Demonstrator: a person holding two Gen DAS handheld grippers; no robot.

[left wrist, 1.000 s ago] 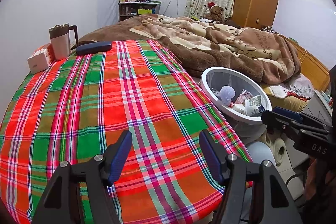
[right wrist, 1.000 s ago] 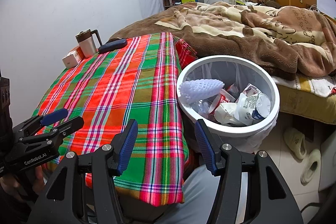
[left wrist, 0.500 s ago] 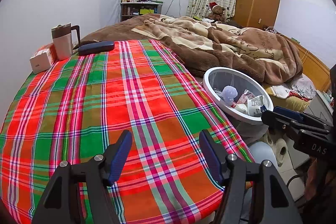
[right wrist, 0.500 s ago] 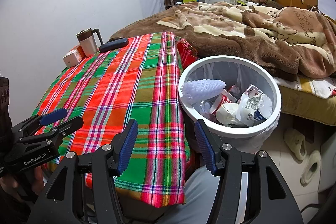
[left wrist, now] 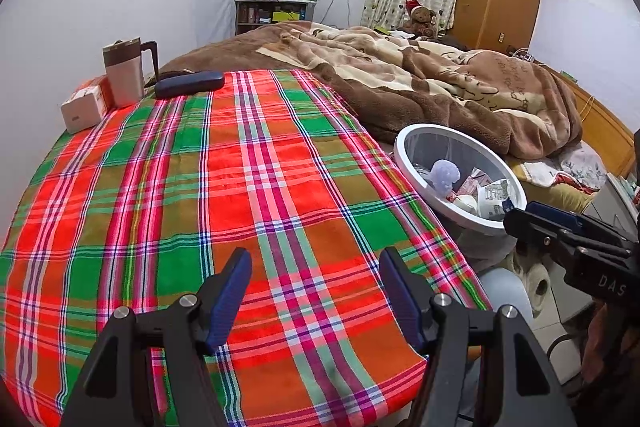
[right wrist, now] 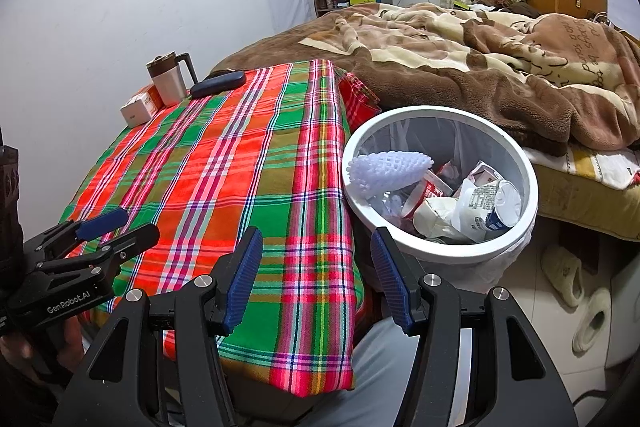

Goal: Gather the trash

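White plastic formed the round trash bin (right wrist: 440, 183), lined with a thin clear bag and standing on the floor just beside the table's (right wrist: 224, 163) right edge, at about two o'clock from the right tongs (right wrist: 316, 279). It was well filled: a white foam fruit net (right wrist: 388, 169) lay against the near-left wall, beside a red-printed wrapper (right wrist: 430, 191), a crumpled white carton (right wrist: 434, 217) and a squashed white bottle with a blue base (right wrist: 490, 209). The right tongs hung with both blue-padded fingers spread wide and nothing between them, over the table's near corner. The left tongs (left wrist: 316, 299) were likewise gaping and empty above the plaid red-and-green tablecloth (left wrist: 200, 207). From the left wrist the bin (left wrist: 404, 163) sat at three o'clock, seen at a slant, so only the net (left wrist: 446, 175) and the tops of the rubbish showed; the right wrist looked almost straight down into it. The left view alone took in the whole cloth, bare of litter, with a steel mug (left wrist: 124, 71), a small carton box (left wrist: 82, 107) and a dark glasses case (left wrist: 188, 83) at eleven o'clock along its far edge. The right view alone showed a pair of pale slippers (right wrist: 580, 295) on the tiled floor at four o'clock, and the cloth's hem hanging over the table side. Each view caught the other tongs at its edge, side-on.
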